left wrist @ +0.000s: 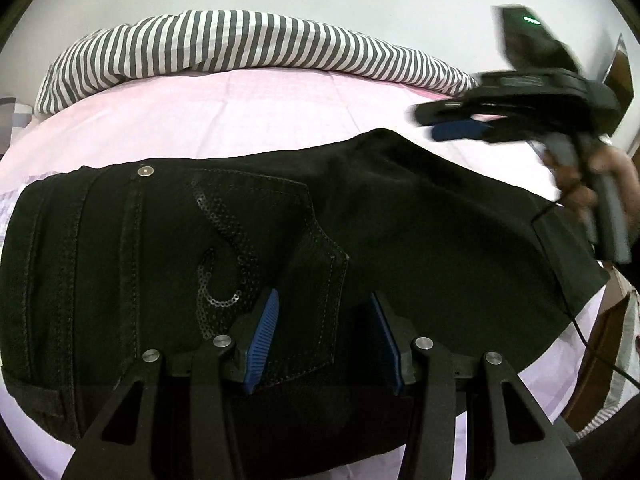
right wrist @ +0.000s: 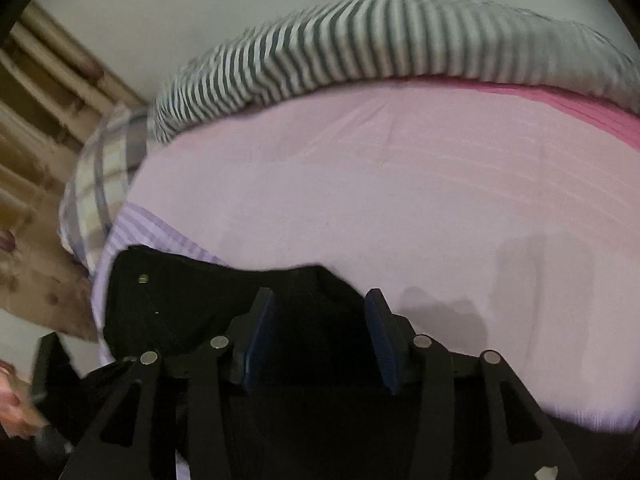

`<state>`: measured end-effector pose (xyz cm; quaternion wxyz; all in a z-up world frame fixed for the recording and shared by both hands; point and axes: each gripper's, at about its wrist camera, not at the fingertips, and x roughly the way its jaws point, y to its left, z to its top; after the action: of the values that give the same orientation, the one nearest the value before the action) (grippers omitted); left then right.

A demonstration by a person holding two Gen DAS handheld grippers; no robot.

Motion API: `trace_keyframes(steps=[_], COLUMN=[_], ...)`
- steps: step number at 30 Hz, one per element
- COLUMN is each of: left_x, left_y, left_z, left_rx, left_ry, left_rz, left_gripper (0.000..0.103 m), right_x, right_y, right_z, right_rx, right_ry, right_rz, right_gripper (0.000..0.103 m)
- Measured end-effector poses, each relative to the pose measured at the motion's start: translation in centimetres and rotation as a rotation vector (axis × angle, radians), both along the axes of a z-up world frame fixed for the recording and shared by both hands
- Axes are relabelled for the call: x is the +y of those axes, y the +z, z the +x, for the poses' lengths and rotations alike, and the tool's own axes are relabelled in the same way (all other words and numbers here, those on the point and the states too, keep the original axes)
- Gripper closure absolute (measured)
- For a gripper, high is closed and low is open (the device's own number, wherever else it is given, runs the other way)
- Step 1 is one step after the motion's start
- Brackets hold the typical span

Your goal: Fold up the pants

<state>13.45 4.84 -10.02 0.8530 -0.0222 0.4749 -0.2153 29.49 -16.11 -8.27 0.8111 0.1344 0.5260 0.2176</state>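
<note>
Pants: 1 pair of black jeans (left wrist: 280, 240), folded flat on the pink bedsheet (left wrist: 240, 112), sequinned back pocket (left wrist: 256, 264) facing up.
Handling: likely soft but thick, fairly heavy denim; best gripped at the hem or waistband edge.
Left gripper (left wrist: 324, 340): fingers apart, empty, above the pocket.
Right gripper (right wrist: 320, 340): fingers apart, empty, raised over the jeans' far end.
Bedding: 1 striped duvet (left wrist: 248, 44) behind.

we find no text, label, brand or number that can be read in either view. the nearest thing to a sign is a swirl of sequins sewn on the back pocket (left wrist: 256, 248) of the black pants (left wrist: 400, 216); it spells nothing.
</note>
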Motion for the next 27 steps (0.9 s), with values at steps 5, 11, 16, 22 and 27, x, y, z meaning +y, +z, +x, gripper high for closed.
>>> trace_keyframes(steps=[5,11,16,22,27], left_x=[-0.2,-0.4,-0.6,-1.9,-5.0], left_y=[0.1,0.2,0.3,1.0,2.7], left_z=[0.1,-0.5,-1.3,-1.4,-2.0], left_rx=[0.005,-0.003,-0.012,0.012,-0.021], left_ry=[0.013,0.022,0.025,0.03,-0.034], left_rz=[0.016,0.057,0.093,0.111,0.076], left_gripper=[0.054,0.054,0.053,0.051,0.051], right_x=[-5.8,-14.4,-21.7,-30.7,-35.3], right_y=[-0.4,-3.1,-3.5,-2.7,-3.0], right_z=[-5.6,-12.7,-19.0,-27.5,-34.7], right_rx=[0.02,0.087,0.092,0.057,0.013], right_ry=[-0.118,-0.33,-0.51,-0.758,-0.933], right_rz=[0.012,0.003,-0.013,0.058,0.25], right_gripper=[0.058,0.058,0.059,0.057,0.057])
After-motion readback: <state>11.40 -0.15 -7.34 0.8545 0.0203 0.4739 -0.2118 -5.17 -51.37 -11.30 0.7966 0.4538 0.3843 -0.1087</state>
